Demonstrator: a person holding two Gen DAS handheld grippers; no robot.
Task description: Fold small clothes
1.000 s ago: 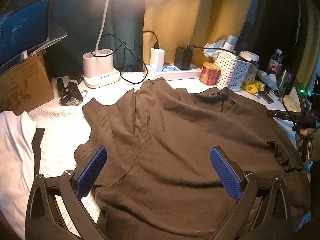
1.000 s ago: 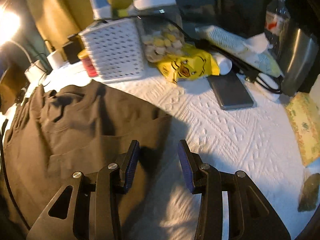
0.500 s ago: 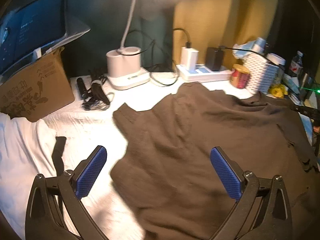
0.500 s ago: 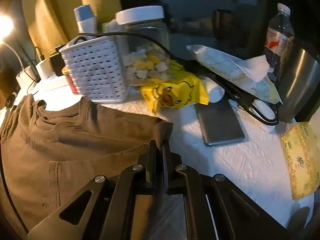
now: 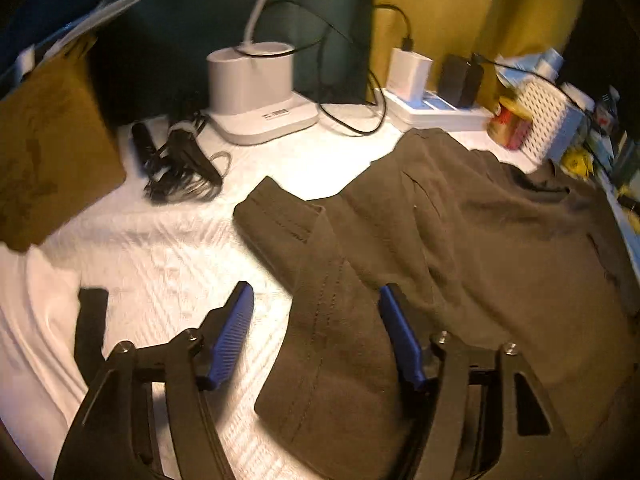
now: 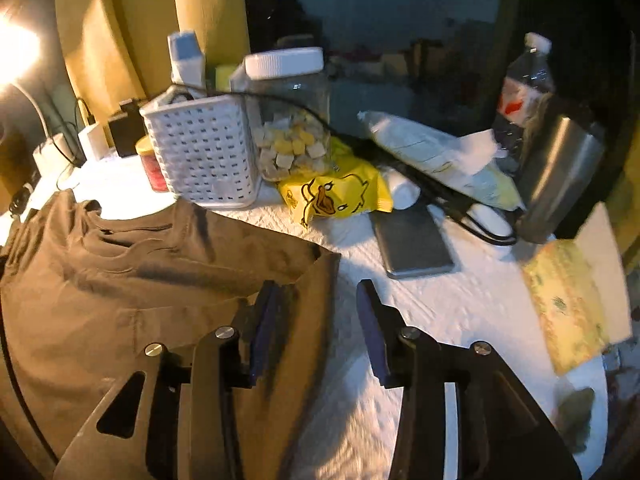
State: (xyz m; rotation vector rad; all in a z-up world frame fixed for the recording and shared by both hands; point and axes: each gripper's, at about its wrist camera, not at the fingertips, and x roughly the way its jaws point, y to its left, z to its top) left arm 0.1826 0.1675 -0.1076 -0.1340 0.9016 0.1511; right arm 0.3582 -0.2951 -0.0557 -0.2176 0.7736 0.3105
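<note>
A dark brown T-shirt [image 5: 460,248] lies spread on the white textured cloth [image 5: 168,264], collar toward the back right. My left gripper [image 5: 316,328] is open, its blue pads on either side of the shirt's left sleeve edge, low over it. In the right wrist view the same shirt [image 6: 120,280] lies at the left, its right sleeve [image 6: 320,276] between the open jaws of my right gripper [image 6: 316,328]. Whether the pads touch the fabric is unclear.
A white lamp base [image 5: 256,88], a cable bundle [image 5: 180,164], a power strip [image 5: 432,108] and a cardboard box [image 5: 48,152] stand behind. A white basket [image 6: 200,152], jar [image 6: 288,120], yellow packet [image 6: 336,196], phone [image 6: 416,244], steel cup [image 6: 560,176] and bottle [image 6: 524,84] crowd the right.
My right gripper was shut on the sleeve half a second ago and is now open. My left gripper moved left to the sleeve and its jaws narrowed.
</note>
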